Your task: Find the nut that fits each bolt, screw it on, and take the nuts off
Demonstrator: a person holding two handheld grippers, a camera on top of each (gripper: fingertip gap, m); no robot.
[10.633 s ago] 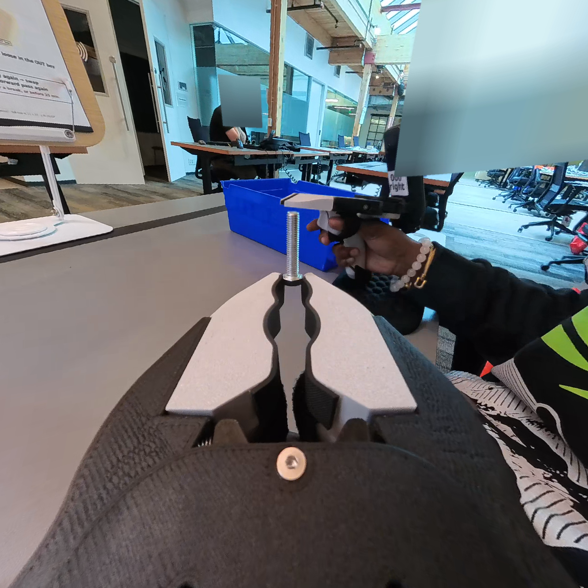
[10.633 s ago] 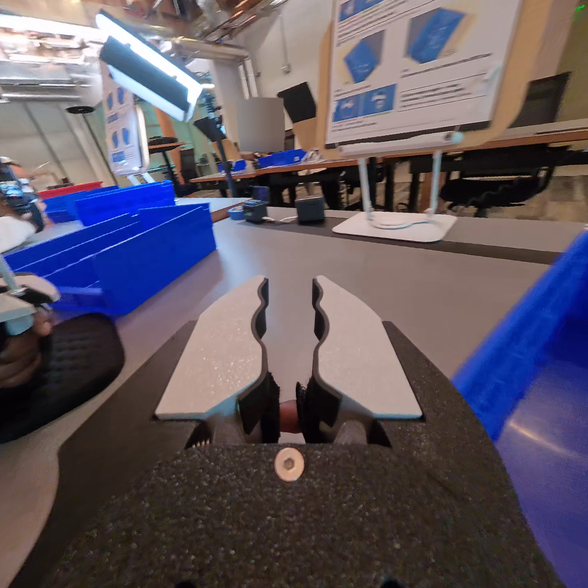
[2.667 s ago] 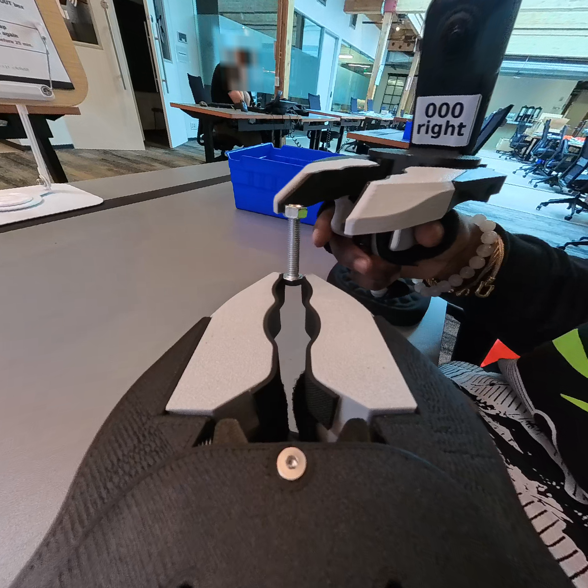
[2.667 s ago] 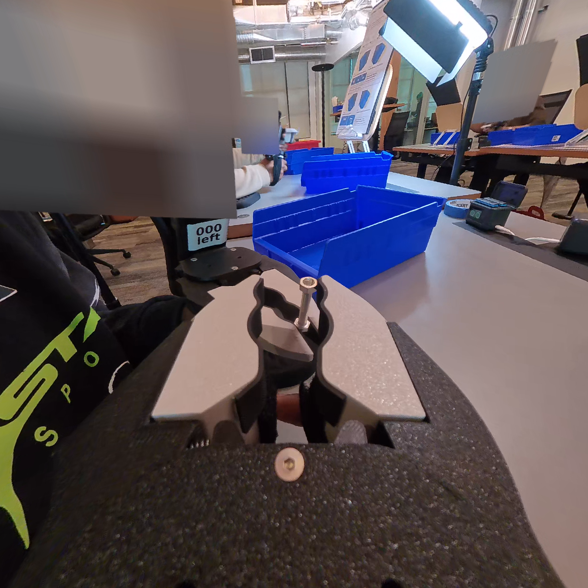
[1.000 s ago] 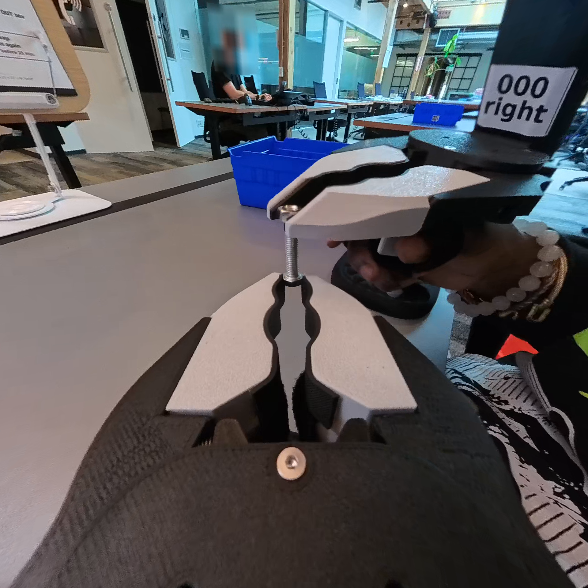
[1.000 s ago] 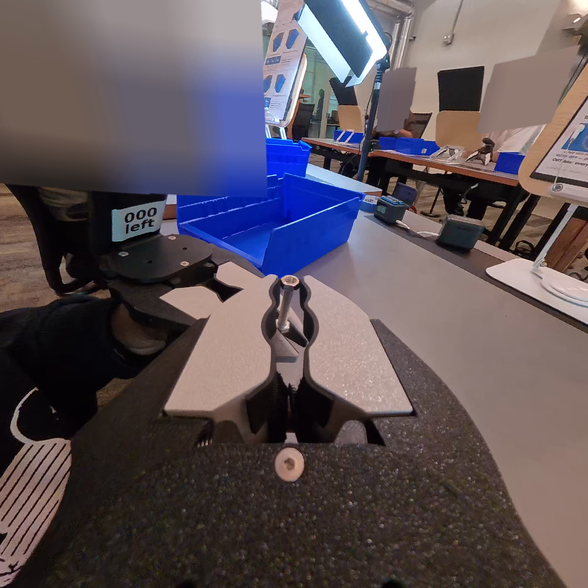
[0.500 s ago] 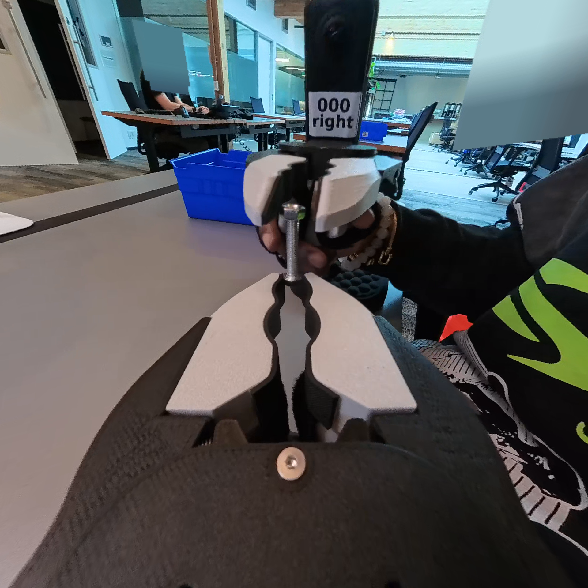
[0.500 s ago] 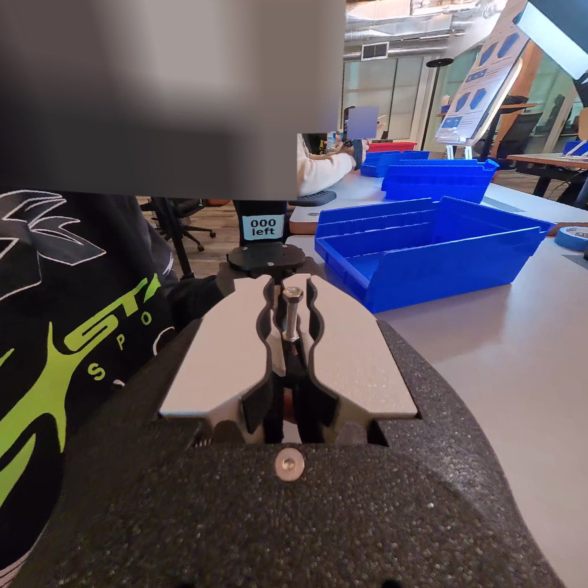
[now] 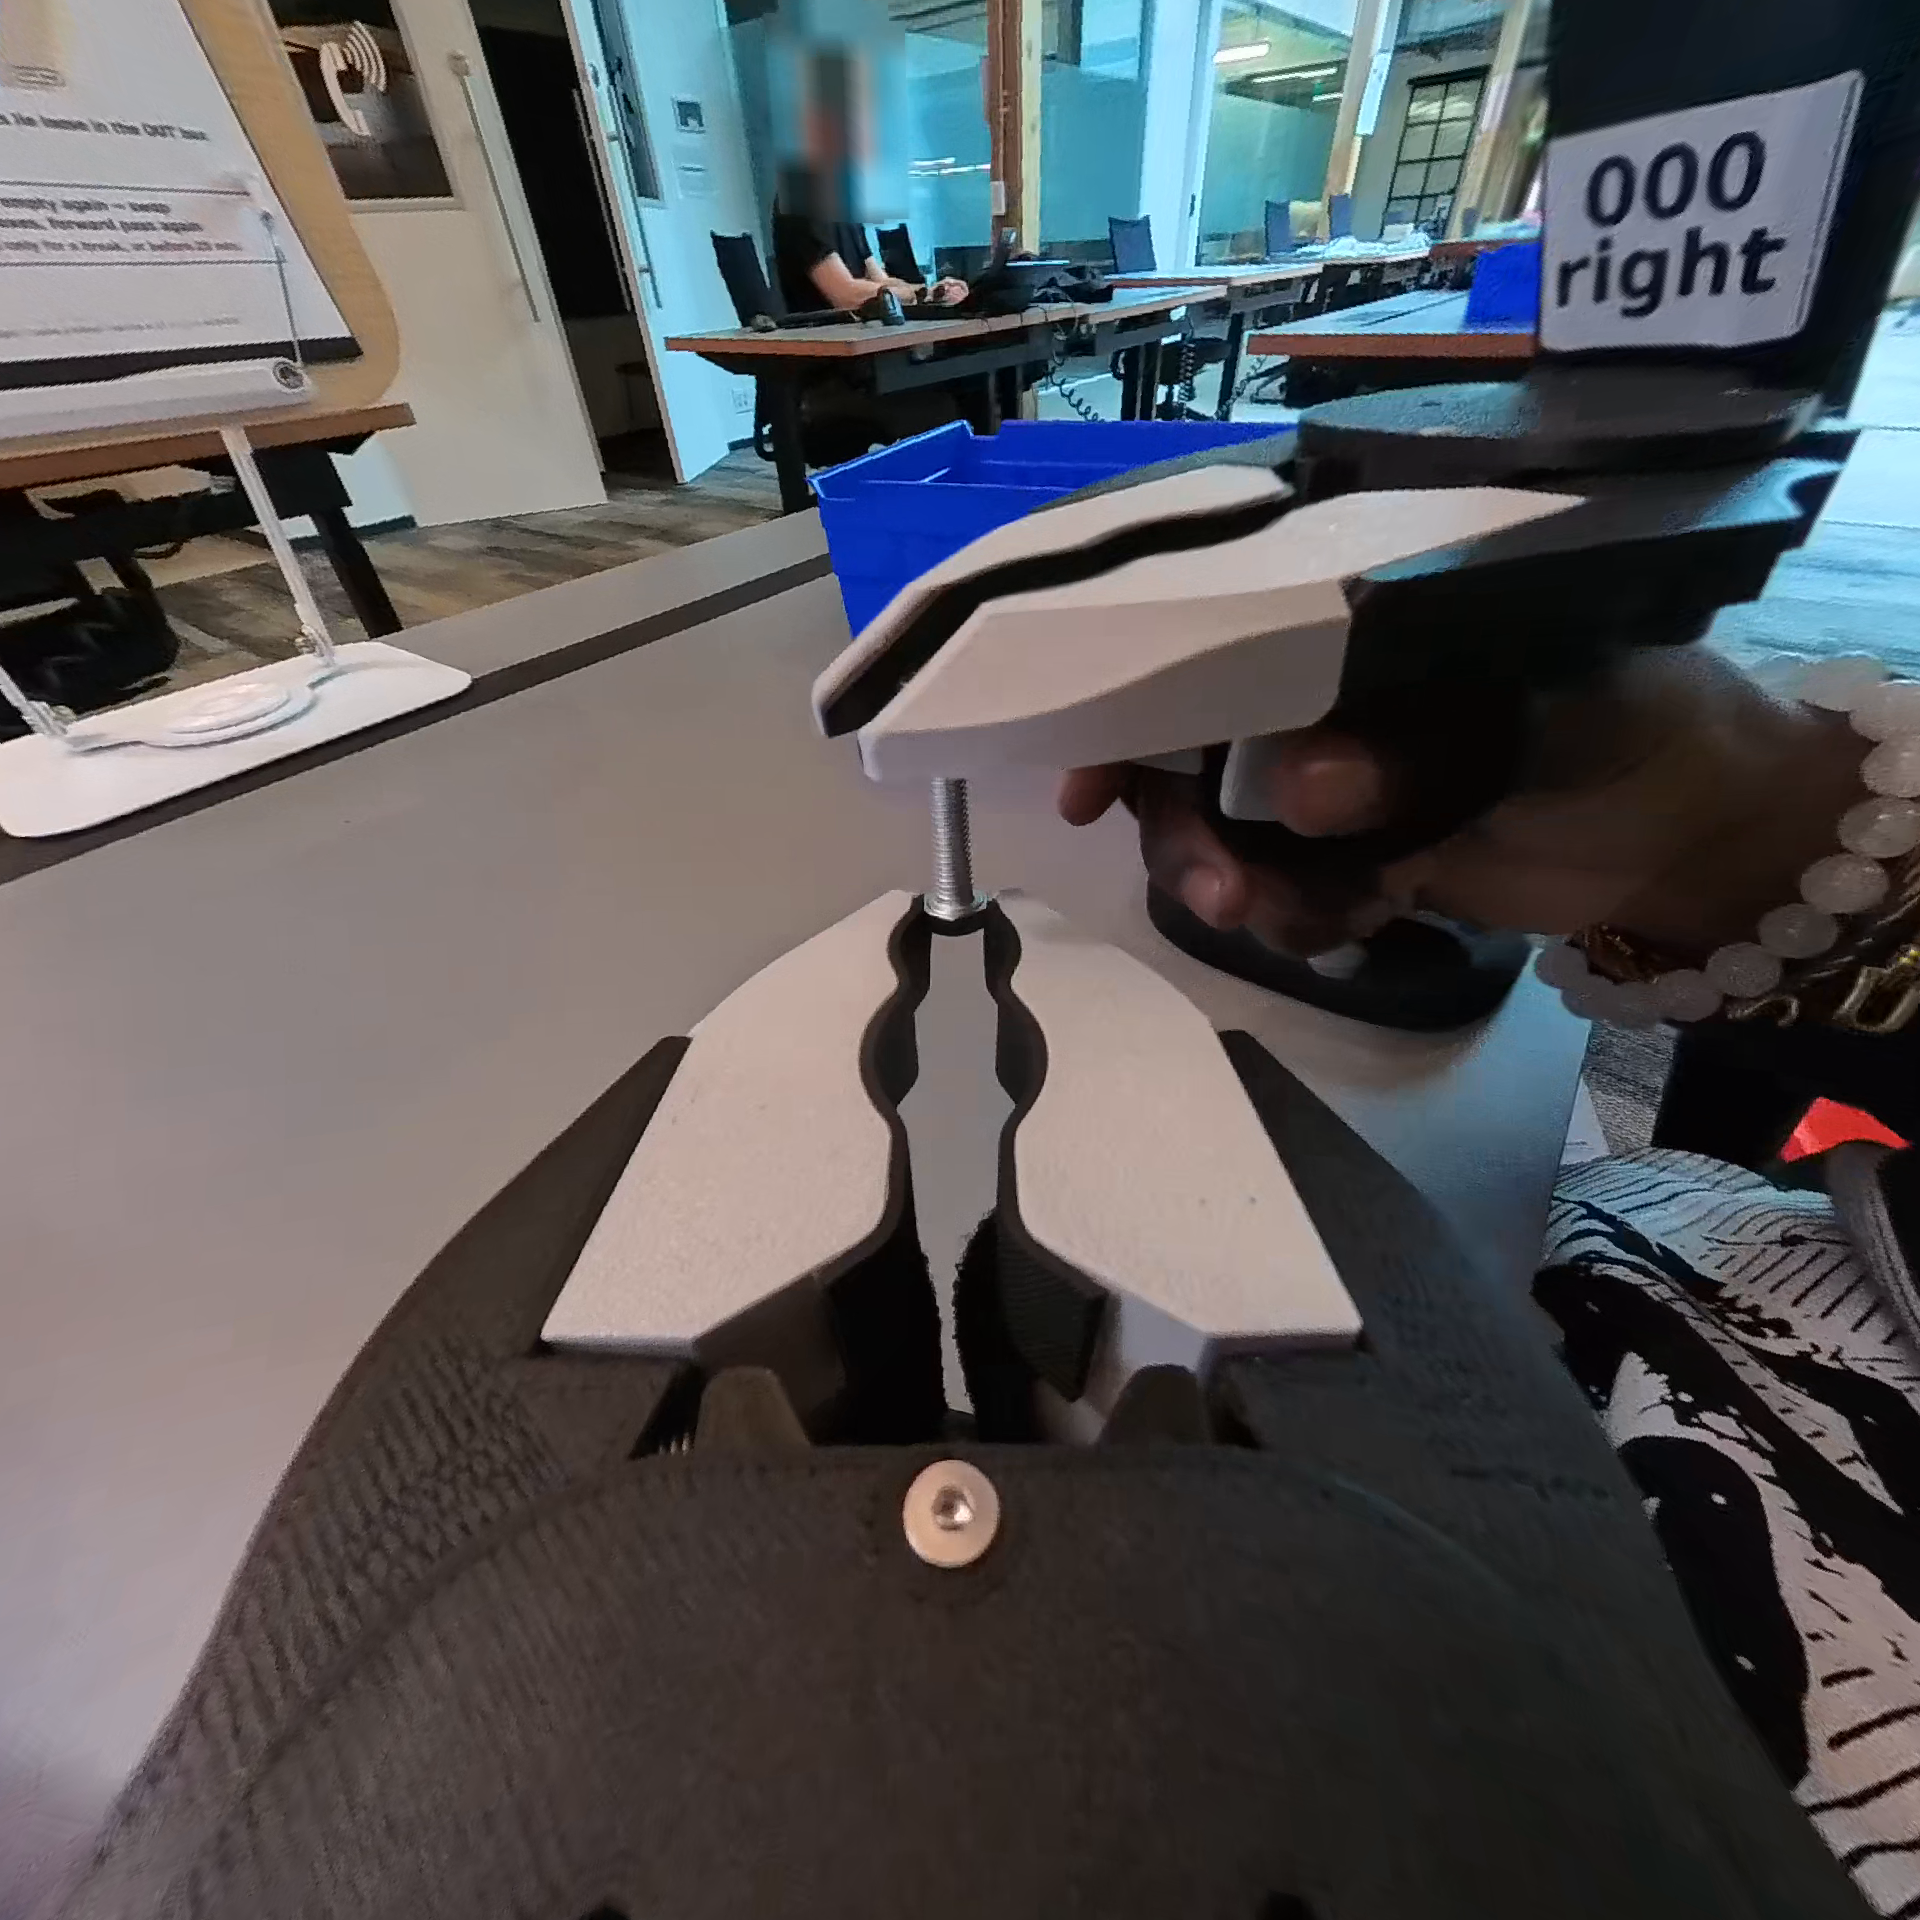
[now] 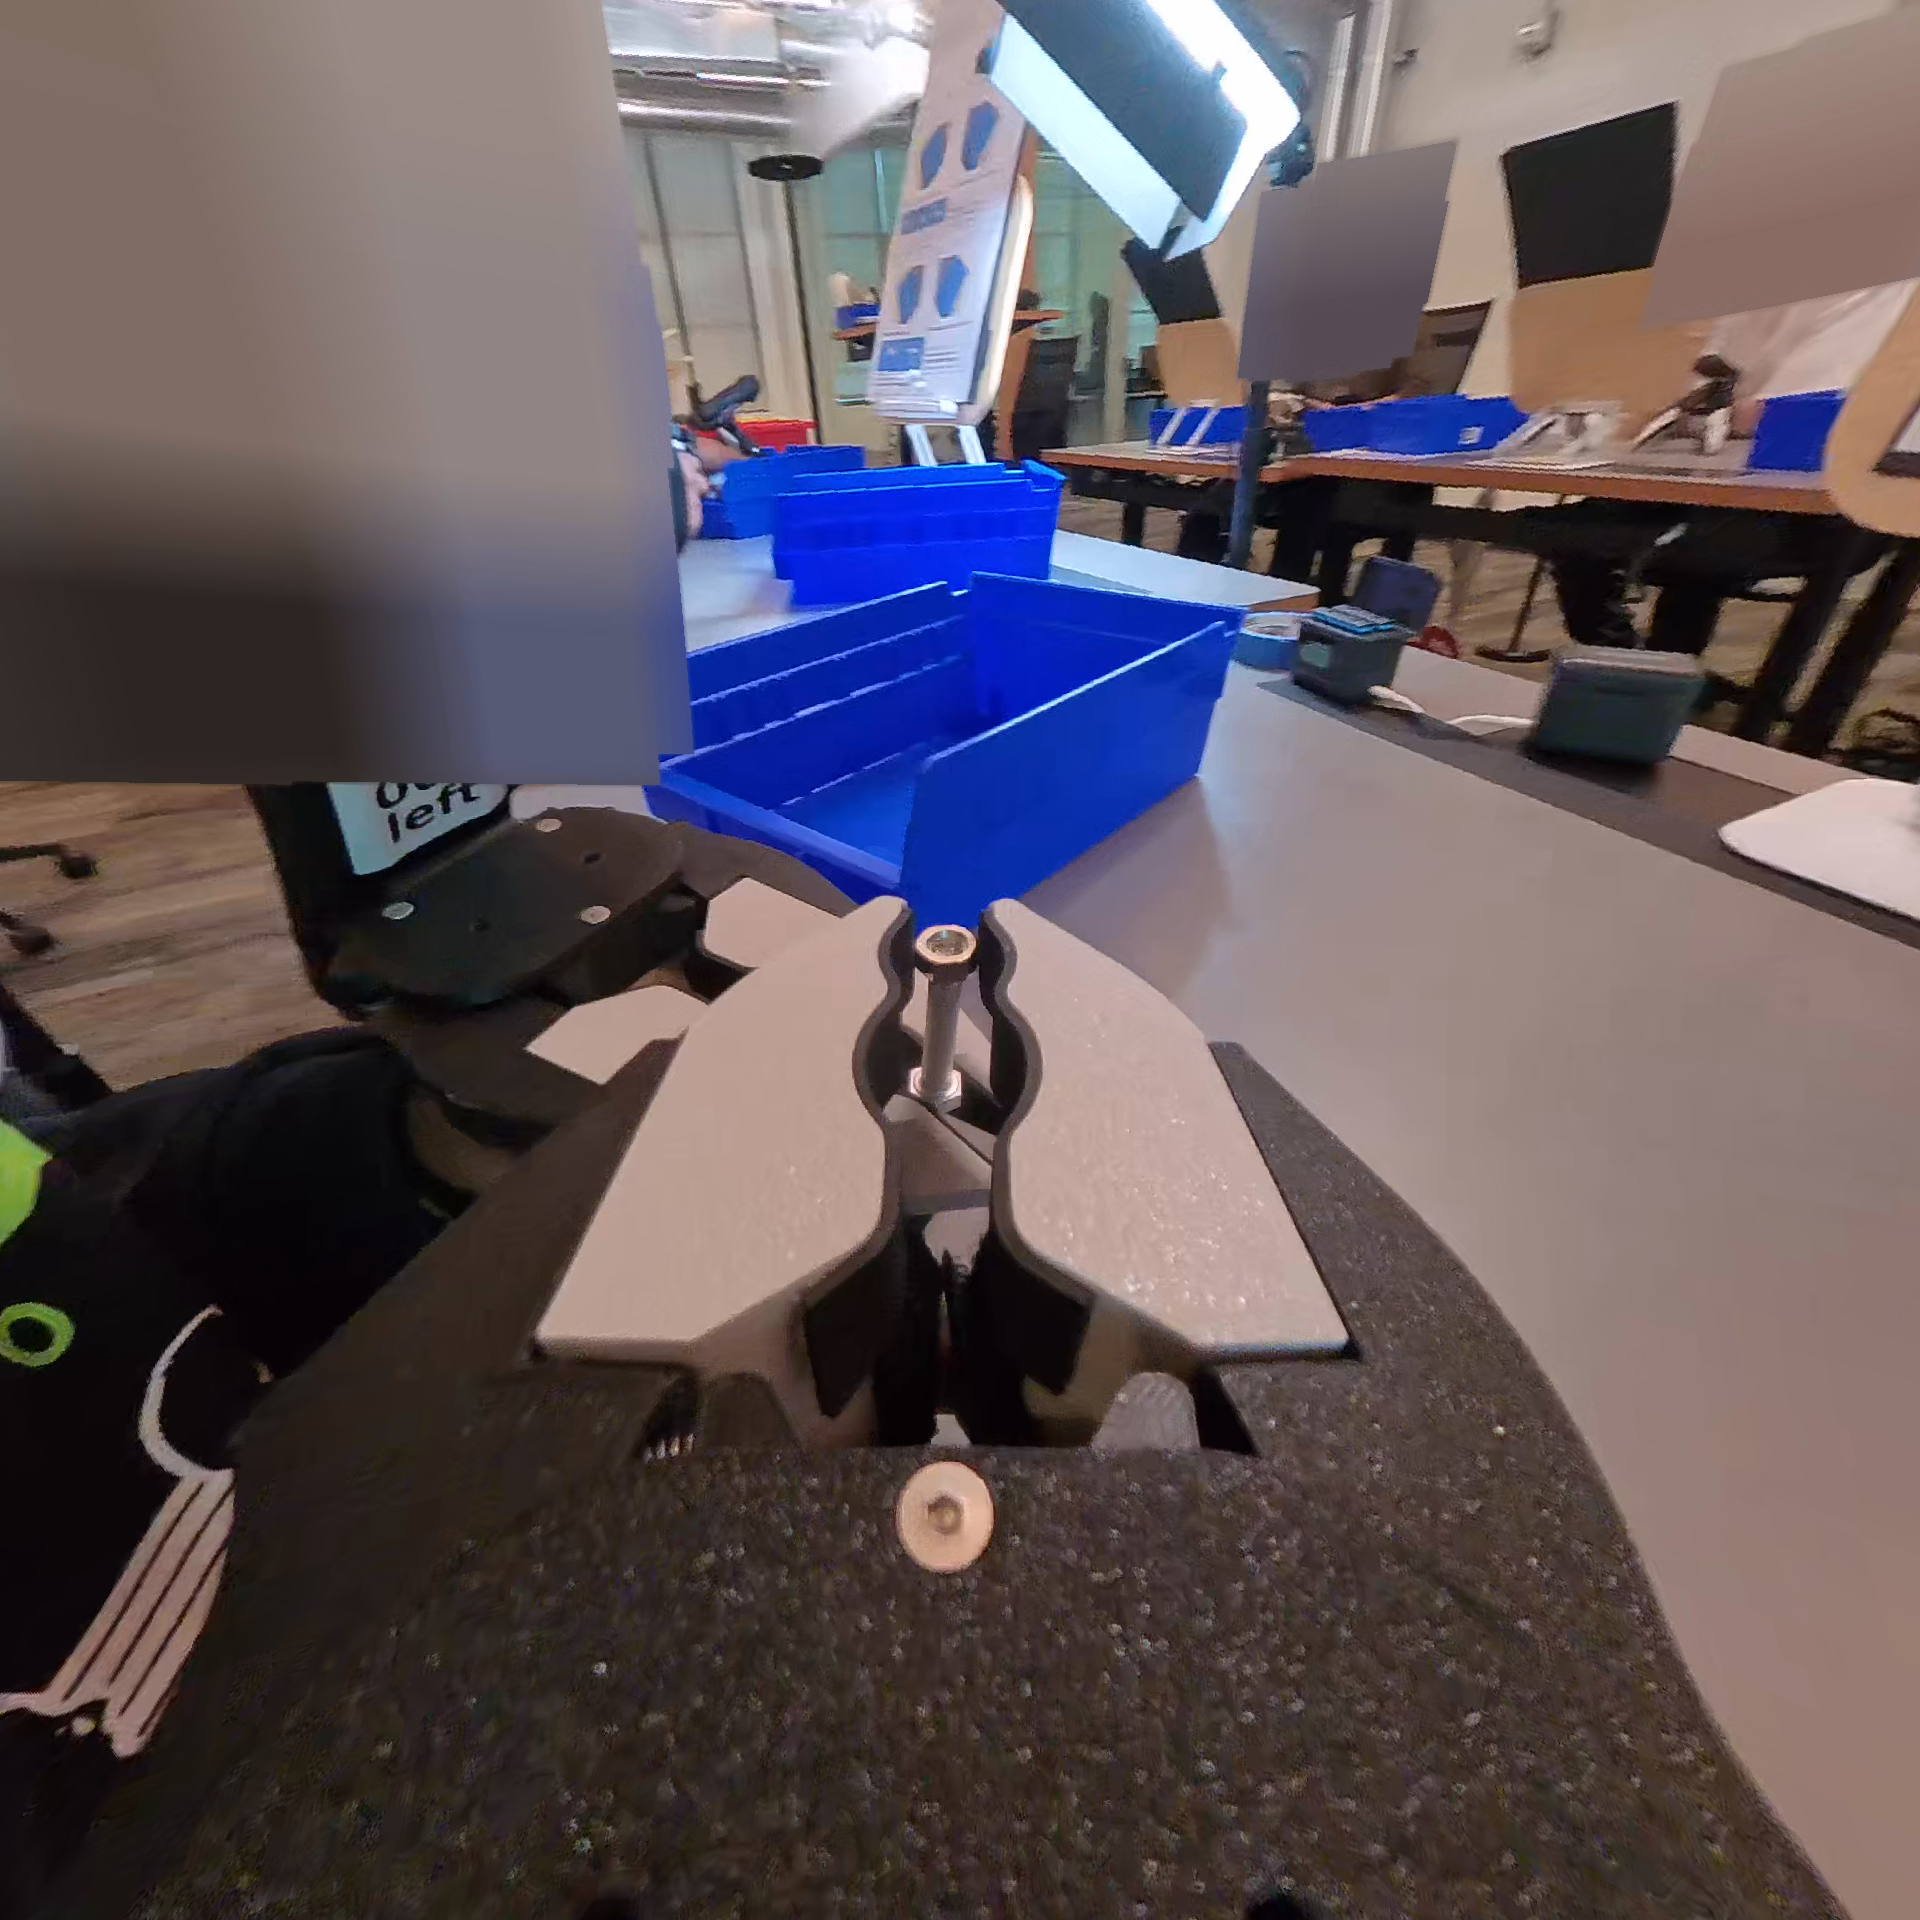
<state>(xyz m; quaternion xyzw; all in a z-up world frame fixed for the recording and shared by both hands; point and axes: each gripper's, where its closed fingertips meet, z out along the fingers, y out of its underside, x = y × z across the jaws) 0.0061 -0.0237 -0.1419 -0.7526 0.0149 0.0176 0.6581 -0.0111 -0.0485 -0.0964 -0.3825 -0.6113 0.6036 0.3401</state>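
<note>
A silver bolt [image 9: 951, 842] stands upright over the grey table [image 9: 416, 987]. My left gripper [image 9: 954, 916] is shut on its lower end. My right gripper [image 9: 868, 722] reaches in from the right and covers the bolt's top, so the nut is hidden in the left wrist view. In the right wrist view, the silver nut [image 10: 943, 948] sits on the bolt's upper end between the tips of my right gripper [image 10: 943, 940], whose pads close on it. The bolt's shaft [image 10: 940, 1023] runs down to the left gripper's fingers [image 10: 623, 1029] below.
A blue divided bin [image 10: 1049, 790] stands on the table just beyond the bolt and also shows in the left wrist view [image 9: 935, 499]. A white sign stand [image 9: 229, 717] is at the far left. Small dark devices [image 10: 1616, 712] and a tape roll [image 10: 1268, 632] lie at the far edge. About 5 cm separates my left fingertips from my right.
The right gripper opened around the nut, swung round the bolt and closed on the nut again. The left gripper kept its hold on the bolt throughout.
</note>
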